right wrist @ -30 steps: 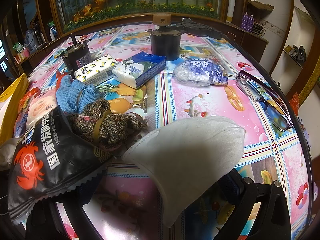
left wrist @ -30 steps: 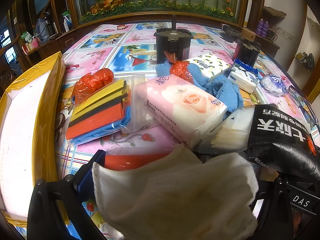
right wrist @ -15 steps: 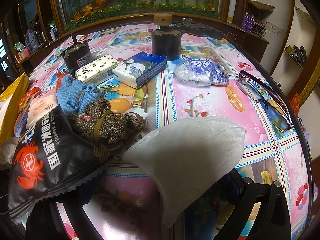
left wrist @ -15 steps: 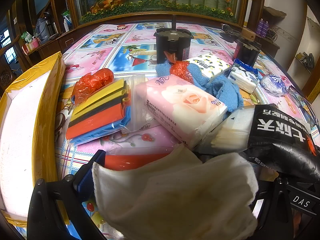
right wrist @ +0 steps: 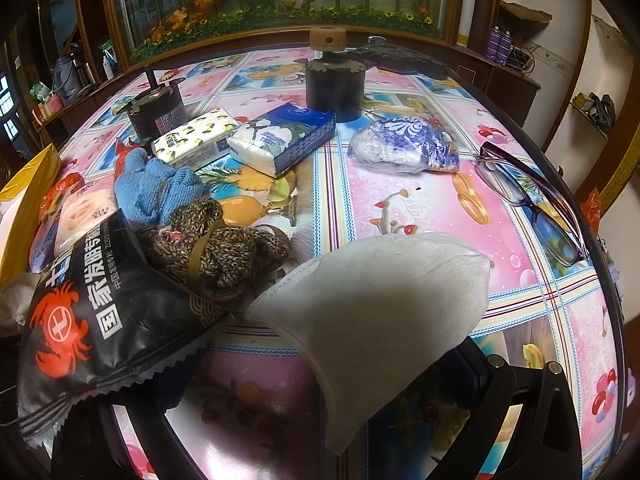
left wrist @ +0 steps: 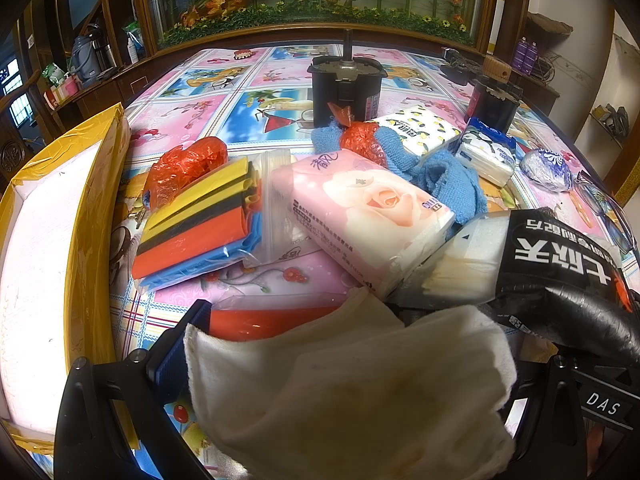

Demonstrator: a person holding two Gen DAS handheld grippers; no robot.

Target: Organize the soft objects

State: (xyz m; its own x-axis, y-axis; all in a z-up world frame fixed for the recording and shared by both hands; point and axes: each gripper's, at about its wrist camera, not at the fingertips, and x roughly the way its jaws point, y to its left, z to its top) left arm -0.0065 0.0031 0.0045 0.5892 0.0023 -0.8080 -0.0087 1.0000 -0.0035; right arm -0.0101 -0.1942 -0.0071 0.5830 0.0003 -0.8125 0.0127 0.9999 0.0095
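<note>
"DAS" is read on a tag at lower right of the left wrist view. Chinese characters and a red crab logo are printed on the black packet (right wrist: pixel 100 312). A white cloth (left wrist: pixel 352 392) fills the lower centre between the left gripper (left wrist: pixel 320 420) fingers and hides them; jaw grip cannot be told. A white pad (right wrist: pixel 376 320) covers the right gripper (right wrist: pixel 320 400), its long axis running lower left to upper right; jaw state cannot be told.

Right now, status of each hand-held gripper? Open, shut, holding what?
Left hand-held gripper: shut on the white cloth.
Right hand-held gripper: shut on the grey pad.
</note>
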